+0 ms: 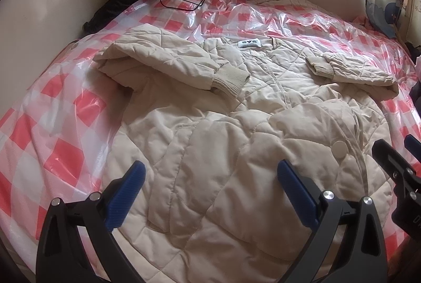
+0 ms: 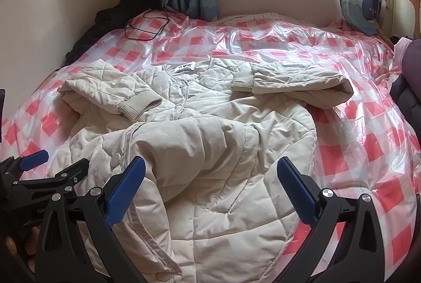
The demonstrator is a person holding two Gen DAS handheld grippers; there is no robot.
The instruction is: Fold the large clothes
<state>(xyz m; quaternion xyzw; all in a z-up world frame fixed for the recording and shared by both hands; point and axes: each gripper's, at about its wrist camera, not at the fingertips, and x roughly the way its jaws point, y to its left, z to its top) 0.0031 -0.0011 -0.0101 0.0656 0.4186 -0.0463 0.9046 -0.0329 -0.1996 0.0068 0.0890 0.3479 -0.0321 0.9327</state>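
Left wrist view: left gripper (image 1: pixel 210 190) spread wide, empty, above hem of one jacket (image 1: pixel 223 151) lying between fingers; both sleeves (2) folded inward over chest, likely prep for bottom fold.

Right wrist view: right gripper (image 2: pixel 210 188) likewise wide, empty; jacket between fingers, bed (image 2: pixel 355 151) beyond right finger.

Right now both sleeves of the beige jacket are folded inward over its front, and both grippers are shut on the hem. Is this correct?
Not quite. The sleeves do lie folded over the beige jacket, but the left gripper and right gripper are open, holding nothing, as each wrist view shows.
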